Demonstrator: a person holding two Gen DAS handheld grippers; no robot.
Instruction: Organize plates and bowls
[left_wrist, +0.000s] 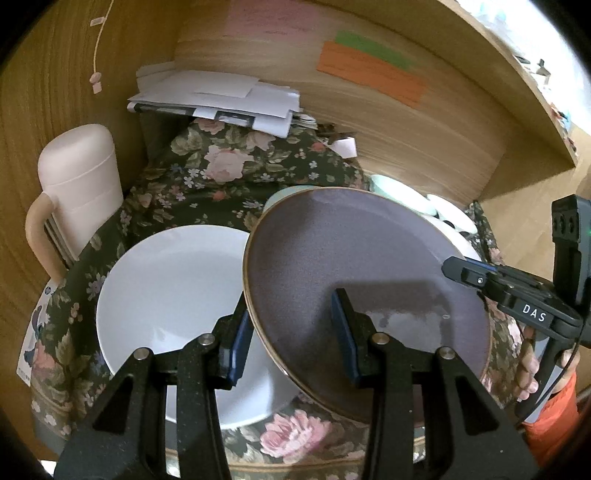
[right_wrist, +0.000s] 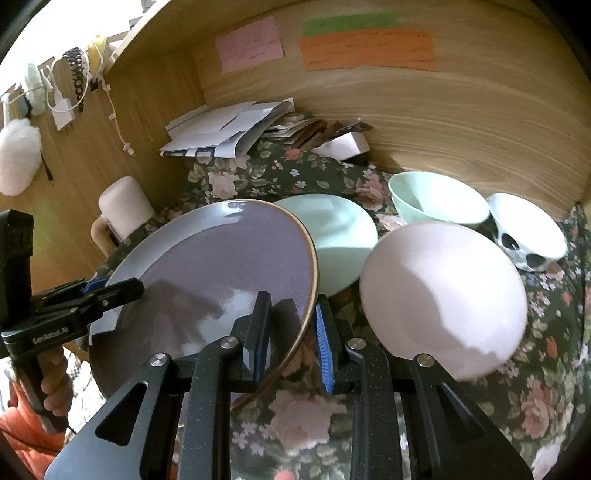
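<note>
A purple plate (left_wrist: 362, 273) (right_wrist: 221, 266) with a brown rim hangs tilted above the floral cloth, held from both sides. My left gripper (left_wrist: 291, 339) is shut on its left rim; it also shows in the right wrist view as the left gripper (right_wrist: 110, 290). My right gripper (right_wrist: 293, 338) is shut on the opposite rim, and the left wrist view catches the right gripper (left_wrist: 465, 273) at the plate's far edge. A white plate (left_wrist: 166, 288) lies under the left side. A mint plate (right_wrist: 340, 236), a pale pink bowl (right_wrist: 443, 295), a mint bowl (right_wrist: 436, 199) and a black-spotted white bowl (right_wrist: 528, 232) sit to the right.
A pink lidded mug (left_wrist: 77, 184) stands at the left by the wooden side wall. A stack of papers (left_wrist: 221, 99) and a small white box (right_wrist: 351, 144) lie at the back. Wooden panels (right_wrist: 443, 110) close in the back and sides. A person's hand (left_wrist: 528, 365) holds the right gripper.
</note>
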